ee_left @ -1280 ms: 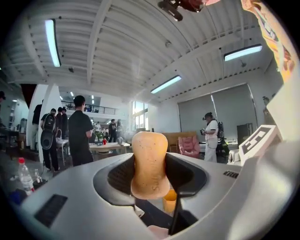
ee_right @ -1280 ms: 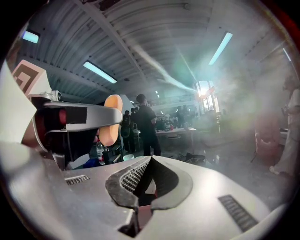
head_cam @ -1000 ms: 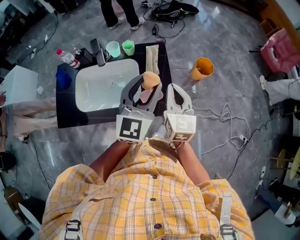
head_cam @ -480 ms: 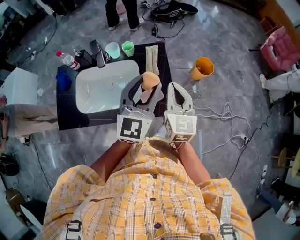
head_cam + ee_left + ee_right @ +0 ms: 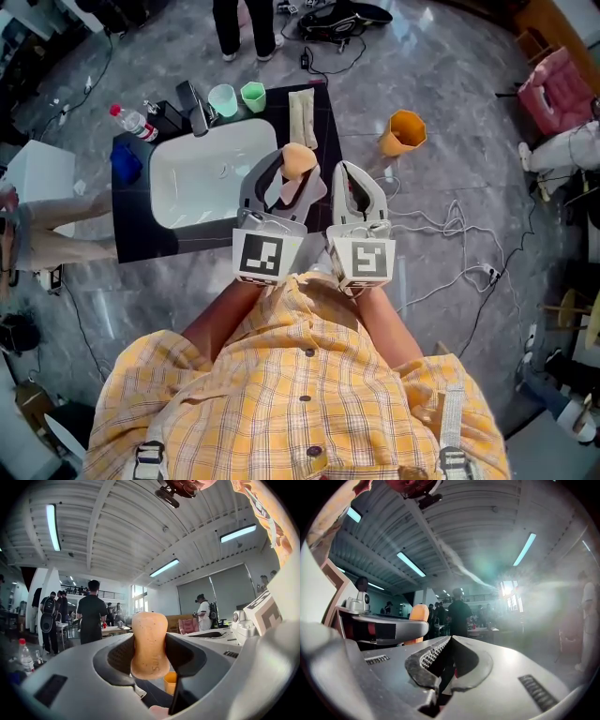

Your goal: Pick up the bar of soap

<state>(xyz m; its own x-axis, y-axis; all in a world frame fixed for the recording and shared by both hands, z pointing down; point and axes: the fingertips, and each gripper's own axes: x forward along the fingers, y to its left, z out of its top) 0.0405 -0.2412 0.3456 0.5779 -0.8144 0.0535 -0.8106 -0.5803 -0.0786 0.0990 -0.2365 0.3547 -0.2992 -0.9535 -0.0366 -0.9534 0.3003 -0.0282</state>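
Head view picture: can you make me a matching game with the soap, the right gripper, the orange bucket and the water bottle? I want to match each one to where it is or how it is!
Things:
1. bar of soap
2. right gripper
3. orange bucket
4. water bottle

Places or states:
A. on the floor, to the right of the dark counter
B. shut, with nothing in it
C. squeezed between the jaws of the left gripper
D. on the counter's far left corner, beside the sink

Right pairs: 1-C, 2-B, 3-A, 4-D.
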